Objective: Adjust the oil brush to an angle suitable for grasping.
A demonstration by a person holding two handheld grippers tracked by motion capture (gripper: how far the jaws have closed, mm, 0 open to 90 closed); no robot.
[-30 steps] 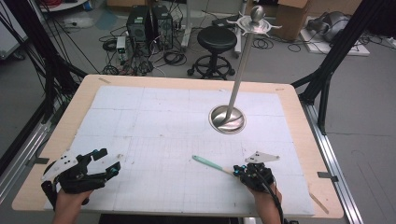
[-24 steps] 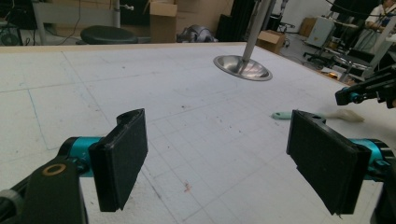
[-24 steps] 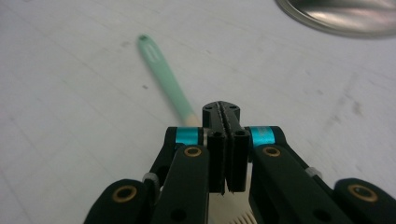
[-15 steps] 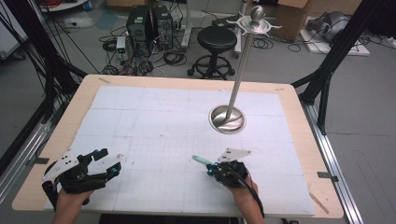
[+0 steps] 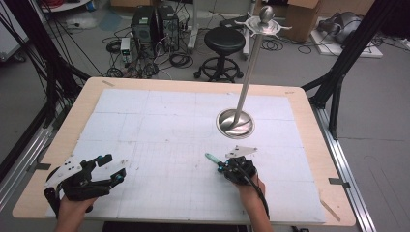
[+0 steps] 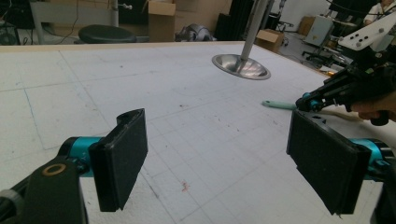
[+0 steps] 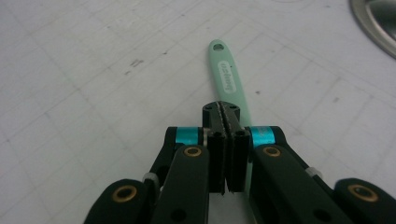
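Holding my right gripper (image 7: 226, 112) fully closed, pads together directly above the flat mint-green plastic handle (image 7: 226, 74) lying on the gridded white mat (image 5: 159, 130), I keep my left gripper (image 6: 224, 158) wide apart, its textured black pads (image 6: 122, 156) empty.

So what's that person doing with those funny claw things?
A person holds a gripper in each hand at a table. The right gripper is shut on a mint-green handle, some small tool, which reaches out over the white mat. The left gripper rests near the table's edge with its jaws wide open, holding nothing. A shiny metal stand waits farther back.
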